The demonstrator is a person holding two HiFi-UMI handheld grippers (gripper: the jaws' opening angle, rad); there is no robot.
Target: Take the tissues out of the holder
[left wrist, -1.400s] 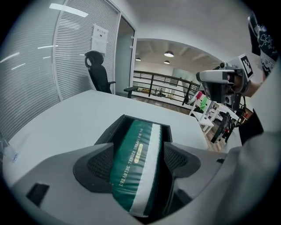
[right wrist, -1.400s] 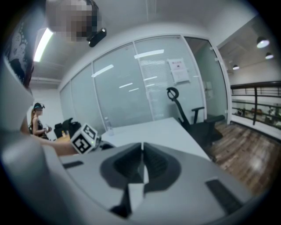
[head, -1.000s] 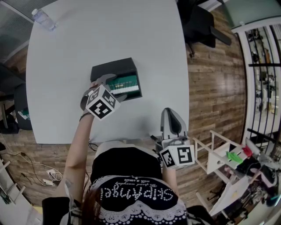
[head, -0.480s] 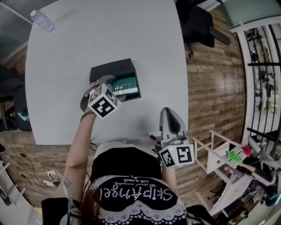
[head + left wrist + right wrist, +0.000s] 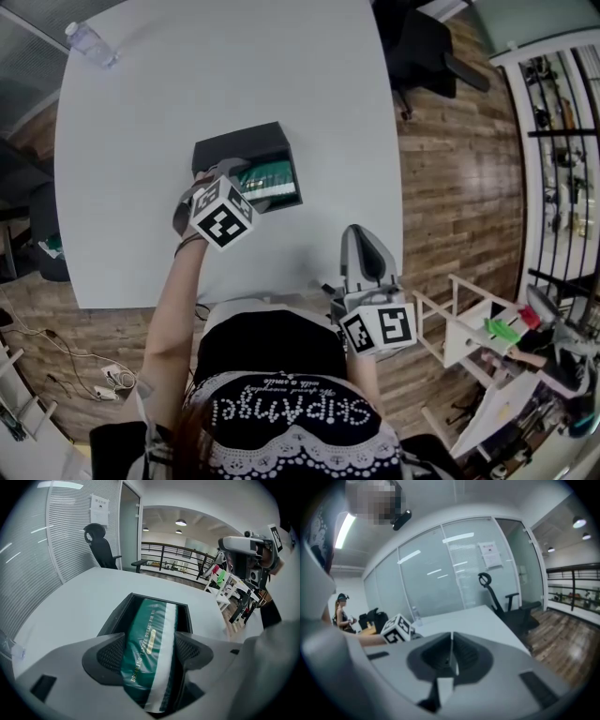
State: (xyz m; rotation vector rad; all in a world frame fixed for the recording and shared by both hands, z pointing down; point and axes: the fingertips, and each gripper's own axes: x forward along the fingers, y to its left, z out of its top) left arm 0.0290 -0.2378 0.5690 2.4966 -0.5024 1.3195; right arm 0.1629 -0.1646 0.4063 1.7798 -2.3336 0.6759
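A black open-topped holder lies on the white table, with a green tissue pack in its near half. In the left gripper view the green pack with its white stripe fills the holder and runs back between my jaws. My left gripper is shut on the pack, one jaw pressing each long side. My right gripper hangs at the table's near edge, shut with nothing in it, well to the right of the holder.
A clear water bottle stands at the table's far left corner. A black office chair sits past the far right corner on wooden floor. A white rack stands right of the person. Glass walls and blinds surround the room.
The left gripper has edged very slightly toward the holder, still gripping the pack. The right gripper has barely shifted.
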